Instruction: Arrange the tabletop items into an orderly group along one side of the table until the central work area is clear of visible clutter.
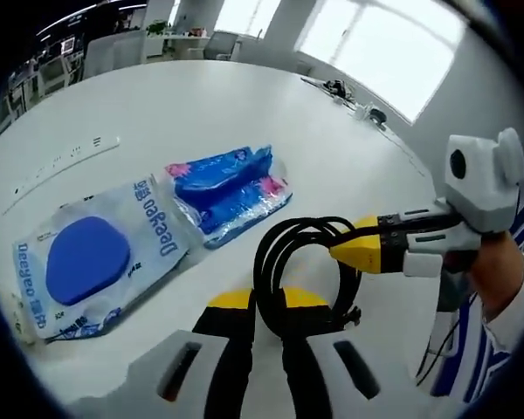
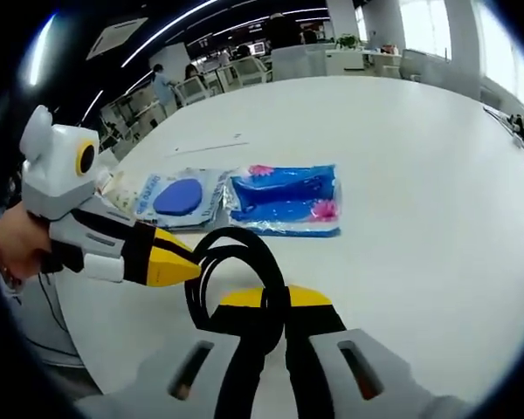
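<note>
- Cable (image 1: 301,262): a black coil lying flat on the white tabletop (image 1: 201,105), near the edge closest to the person and directly in front of both tools.
- Left tool (image 1: 266,301): the jaws are clamped on the near arc of the coil; the black strands pass up between the yellow tips.
- Right tool (image 2: 275,301): the jaws are likewise clamped on the coil, on a different arc. In the left gripper view this tool enters from the right, yellow tip on the coil's right side, a hand behind it.
- Key relation: both tools hold the same coil from roughly perpendicular directions, so neither is nearer; the coil spans the short gap between them.
- Blue pack (image 1: 231,188): lies just beyond the coil, further onto the tabletop, its long axis roughly across the line of the left tool.
- Pouch (image 1: 96,262): a clear pouch holding a blue pad, just beside the blue pack and touching or overlapping its edge; exact contact cannot be resolved.
- Judgement: the two packs already form a row; carrying the coil to sit beside the blue pack would complete the group.
- Pose: both tools are held low and nearly level with the tabletop.
</note>
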`<state>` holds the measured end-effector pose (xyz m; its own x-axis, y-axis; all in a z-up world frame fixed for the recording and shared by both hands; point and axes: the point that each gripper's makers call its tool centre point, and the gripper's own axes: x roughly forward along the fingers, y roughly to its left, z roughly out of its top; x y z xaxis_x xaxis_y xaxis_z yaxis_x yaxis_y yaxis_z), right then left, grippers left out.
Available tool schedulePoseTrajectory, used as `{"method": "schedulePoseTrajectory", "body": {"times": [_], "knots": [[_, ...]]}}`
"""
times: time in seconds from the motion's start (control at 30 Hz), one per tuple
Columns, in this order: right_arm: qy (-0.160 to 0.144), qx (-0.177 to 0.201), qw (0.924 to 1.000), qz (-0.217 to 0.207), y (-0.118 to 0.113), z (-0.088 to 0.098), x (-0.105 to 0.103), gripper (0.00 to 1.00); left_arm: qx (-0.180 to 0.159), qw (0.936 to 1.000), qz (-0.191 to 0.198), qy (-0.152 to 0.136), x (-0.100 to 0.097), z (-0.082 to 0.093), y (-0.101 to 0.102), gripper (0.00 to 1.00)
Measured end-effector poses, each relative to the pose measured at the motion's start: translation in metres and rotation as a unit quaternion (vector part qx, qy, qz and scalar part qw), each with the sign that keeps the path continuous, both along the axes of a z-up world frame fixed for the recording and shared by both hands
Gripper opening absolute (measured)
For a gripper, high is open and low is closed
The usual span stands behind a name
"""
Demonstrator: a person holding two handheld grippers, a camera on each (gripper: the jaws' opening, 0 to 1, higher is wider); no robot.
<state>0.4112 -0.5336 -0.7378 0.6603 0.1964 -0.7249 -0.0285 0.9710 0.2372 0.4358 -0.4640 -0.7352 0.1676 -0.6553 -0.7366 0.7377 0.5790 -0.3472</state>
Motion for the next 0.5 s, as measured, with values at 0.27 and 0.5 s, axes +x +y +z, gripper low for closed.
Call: {"method": "schedulePoseTrajectory", "body": {"times": [0.27, 0.5], "knots": [[0.01, 0.004, 0.9999, 0.0, -0.001, -0.012, 0.004, 0.04, 0.008, 0.9999, 0.004, 0.008, 0.003, -0.013, -0.001, 0.08], [0.015, 0.005, 0.9999, 0.001, -0.002, -0.017, 0.005, 0.05, 0.009, 0.9996, 0.019, 0.019, 0.007, -0.02, -0.001, 0.07]]}}
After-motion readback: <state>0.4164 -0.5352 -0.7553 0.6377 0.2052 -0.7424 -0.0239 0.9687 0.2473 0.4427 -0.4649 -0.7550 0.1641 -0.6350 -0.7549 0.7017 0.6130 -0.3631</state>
